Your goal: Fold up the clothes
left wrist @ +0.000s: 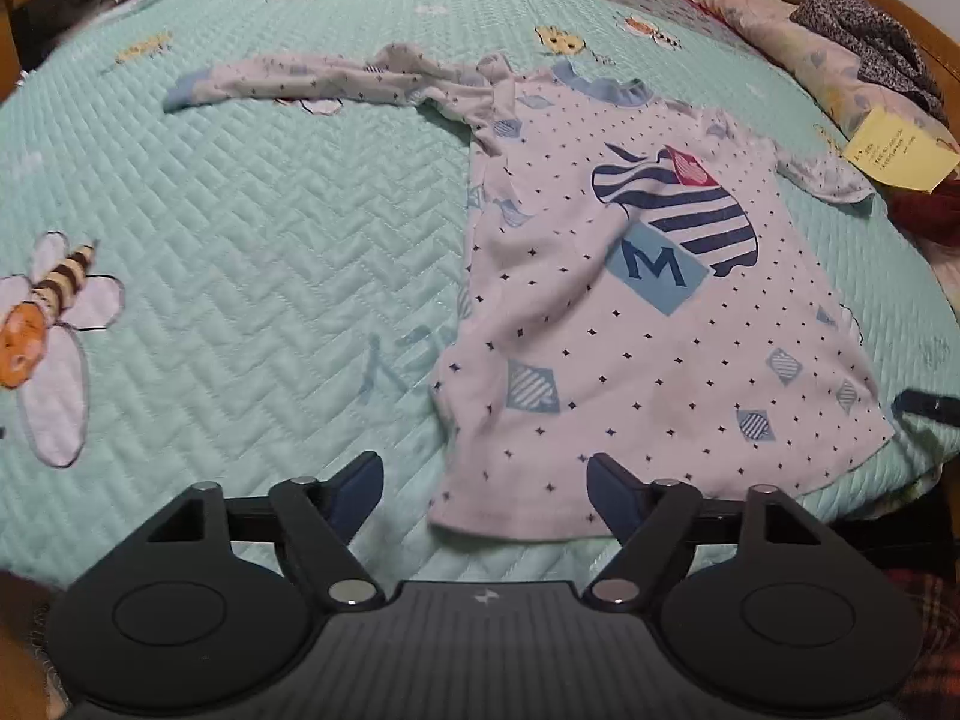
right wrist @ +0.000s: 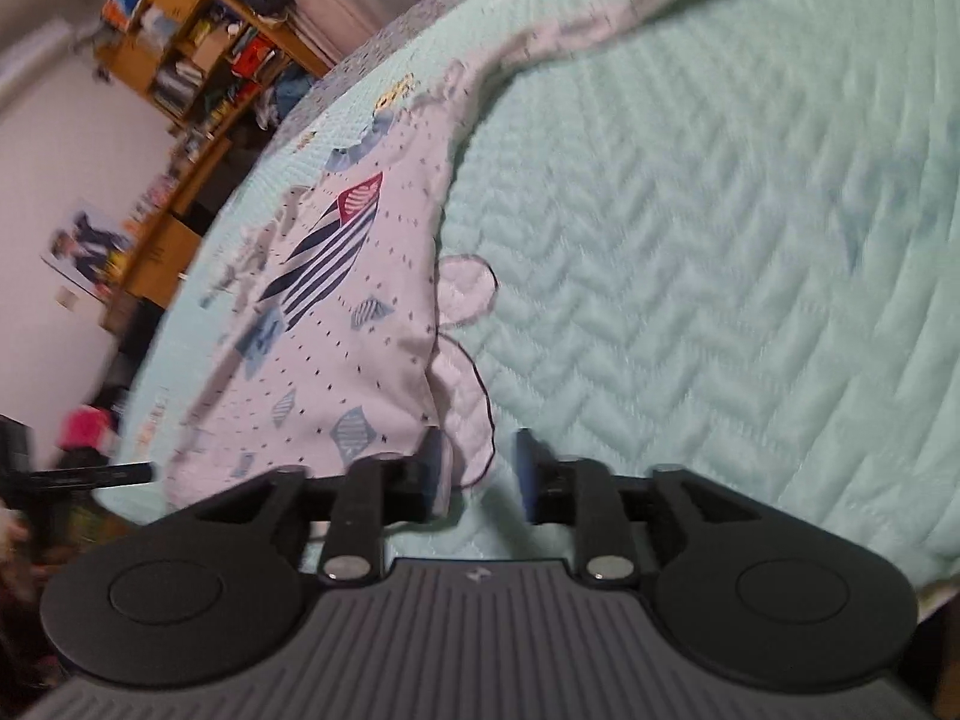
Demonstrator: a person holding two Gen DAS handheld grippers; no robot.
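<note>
A white long-sleeved child's shirt (left wrist: 600, 330) with small dark dots, a blue collar and a striped print with an M lies face up on the bed. Its one sleeve (left wrist: 288, 84) stretches out to the left. My left gripper (left wrist: 485, 474) hovers open over the near hem; the hem's corner lies between the wide-spread fingers, and the pads do not press on it. In the right wrist view the shirt (right wrist: 336, 330) runs away to the upper left. My right gripper (right wrist: 480, 456) is open at the shirt's near side edge, with bedspread showing in the gap.
The mint quilted bedspread (left wrist: 240, 240) carries stitched bees (left wrist: 48, 324). Pillows and a heap of clothes (left wrist: 864, 42) line the far right, with a yellow paper note (left wrist: 894, 150) beside them. A wooden bookshelf (right wrist: 198, 48) stands beyond the bed.
</note>
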